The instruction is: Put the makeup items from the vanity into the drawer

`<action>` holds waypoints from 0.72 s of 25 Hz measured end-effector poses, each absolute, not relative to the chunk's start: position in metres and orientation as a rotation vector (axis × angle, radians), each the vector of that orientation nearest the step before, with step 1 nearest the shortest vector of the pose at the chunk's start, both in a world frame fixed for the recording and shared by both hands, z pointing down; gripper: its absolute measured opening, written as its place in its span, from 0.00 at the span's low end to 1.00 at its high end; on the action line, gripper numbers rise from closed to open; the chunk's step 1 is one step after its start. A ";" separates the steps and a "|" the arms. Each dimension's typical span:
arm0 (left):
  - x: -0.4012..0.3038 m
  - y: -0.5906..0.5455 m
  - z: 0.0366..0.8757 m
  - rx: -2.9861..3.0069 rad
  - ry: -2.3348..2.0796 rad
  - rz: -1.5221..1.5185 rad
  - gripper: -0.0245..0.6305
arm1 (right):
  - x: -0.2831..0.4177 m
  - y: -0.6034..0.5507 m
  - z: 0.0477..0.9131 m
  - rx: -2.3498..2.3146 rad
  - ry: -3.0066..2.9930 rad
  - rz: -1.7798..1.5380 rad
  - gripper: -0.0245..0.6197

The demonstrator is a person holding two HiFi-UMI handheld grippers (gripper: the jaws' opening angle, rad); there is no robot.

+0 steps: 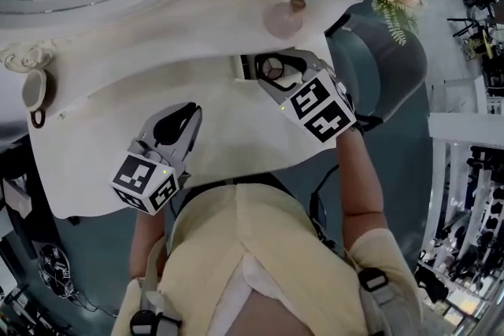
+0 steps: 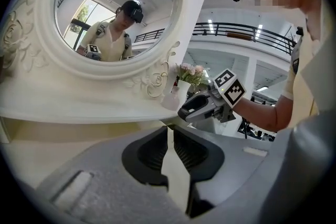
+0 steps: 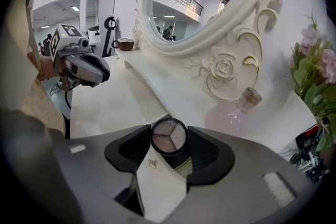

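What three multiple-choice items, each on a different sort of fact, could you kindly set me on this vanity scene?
1. Where does the pink glitter bottle stand?
A. on the vanity, at the foot of the mirror frame
B. in a drawer
C. on the floor

2. How many shade pans does the eyeshadow compact show?
A. two
B. three
C. five

3. What state are the tongs of the right gripper in?
A. open and empty
B. shut on the compact
C. shut on the bottle

Answers: 1 A, it stands on the white top just below the carved frame. 2 B, three wedges fill its round face. 3 B, the tongs clamp the compact's two sides.
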State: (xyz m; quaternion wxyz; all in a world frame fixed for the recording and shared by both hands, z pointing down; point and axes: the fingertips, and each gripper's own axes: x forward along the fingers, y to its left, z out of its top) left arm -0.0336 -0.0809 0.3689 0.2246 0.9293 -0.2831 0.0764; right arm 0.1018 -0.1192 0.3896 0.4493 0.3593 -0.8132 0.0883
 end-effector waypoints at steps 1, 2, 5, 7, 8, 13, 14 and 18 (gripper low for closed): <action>-0.032 -0.081 0.370 2.564 -0.775 0.211 0.09 | 0.107 -0.122 0.392 0.905 -2.000 0.231 0.38; -0.030 -0.081 0.370 2.563 -0.769 0.212 0.09 | 0.111 -0.124 0.395 0.921 -1.988 0.243 0.38; -0.026 -0.080 0.372 2.561 -0.755 0.215 0.09 | 0.122 -0.127 0.402 0.958 -1.955 0.284 0.38; -0.024 -0.079 0.373 2.560 -0.749 0.216 0.09 | 0.125 -0.128 0.405 0.967 -1.941 0.320 0.38; -0.023 -0.079 0.373 2.559 -0.748 0.216 0.09 | 0.127 -0.129 0.407 0.967 -1.934 0.337 0.38; -0.021 -0.081 0.373 2.553 -0.744 0.219 0.09 | 0.137 -0.132 0.415 0.952 -1.872 0.400 0.38; -0.021 -0.080 0.374 2.551 -0.745 0.221 0.09 | 0.138 -0.132 0.417 0.951 -1.860 0.412 0.38; -0.023 -0.080 0.375 2.552 -0.748 0.212 0.09 | 0.140 -0.134 0.422 0.951 -1.829 0.435 0.38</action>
